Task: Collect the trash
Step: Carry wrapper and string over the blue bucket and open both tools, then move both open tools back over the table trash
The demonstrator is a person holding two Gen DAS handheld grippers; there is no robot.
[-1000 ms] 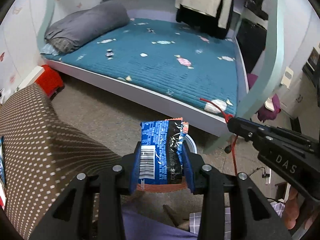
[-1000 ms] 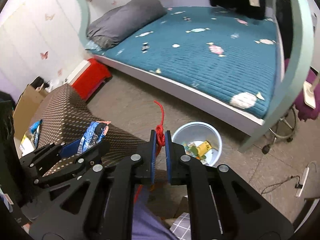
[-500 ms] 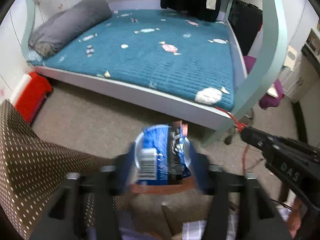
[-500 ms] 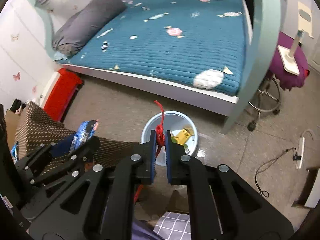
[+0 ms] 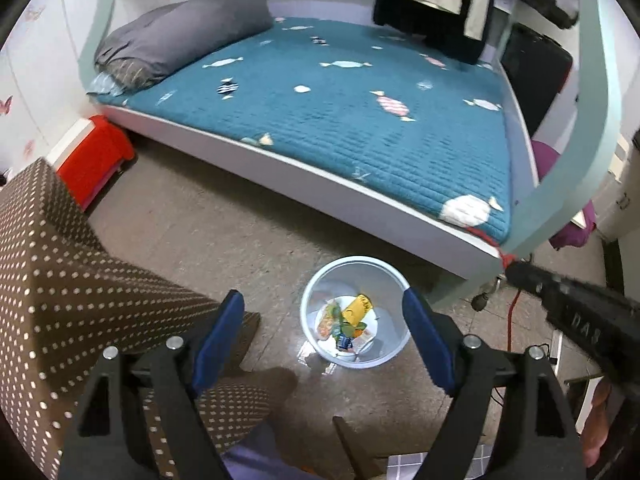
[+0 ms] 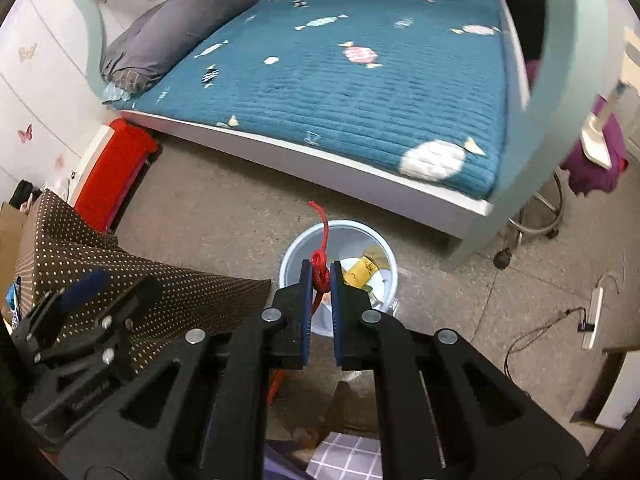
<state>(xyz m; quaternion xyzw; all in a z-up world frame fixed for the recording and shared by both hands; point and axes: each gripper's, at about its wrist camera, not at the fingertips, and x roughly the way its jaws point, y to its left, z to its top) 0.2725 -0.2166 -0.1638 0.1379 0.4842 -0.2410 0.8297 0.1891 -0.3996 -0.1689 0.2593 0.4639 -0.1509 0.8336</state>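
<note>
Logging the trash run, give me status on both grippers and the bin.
Left gripper just opened, empty. Right gripper shut on red knotted cord. Pale blue round bin directly below, wrappers inside. Nothing blocking.

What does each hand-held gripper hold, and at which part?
Left hand-held gripper: nothing, jaws open. Right hand-held gripper: red string, pinched at its knot.

Both my wrist cameras looked steeply down from above.
They shared the pale bin, floor and bed.
</note>
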